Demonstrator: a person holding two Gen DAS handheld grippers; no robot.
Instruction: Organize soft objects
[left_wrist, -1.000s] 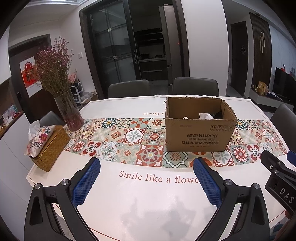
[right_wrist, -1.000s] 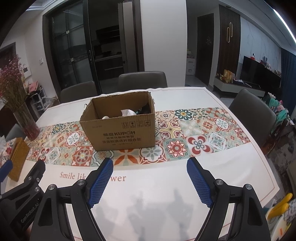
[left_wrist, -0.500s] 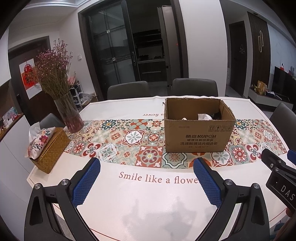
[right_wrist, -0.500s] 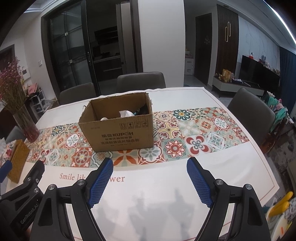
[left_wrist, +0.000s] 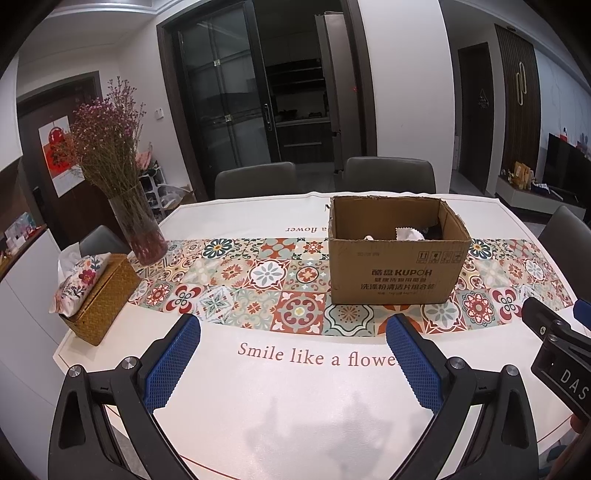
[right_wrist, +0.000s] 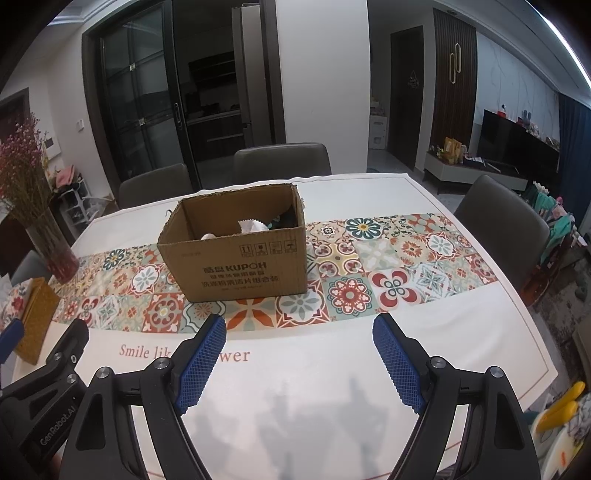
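Left wrist view: both tools gape empty; cardboard box (left_wrist: 397, 273) walls hide most contents.

Both my grippers hang over the near part of the table (left_wrist: 295, 424), tilted down toward it, neither touching it. My left gripper (left_wrist: 293, 363): jaws spread wide, blue pads (left_wrist: 171, 363) facing each other, nothing between them. My right gripper (right_wrist: 299, 363): same pose, jaws wide apart, blue pads (right_wrist: 397, 363) bare. The two sit side by side above the table, left one's black frame showing at the right view's left edge. My hands mostly out of view, maybe a fingertip at the frame edge.
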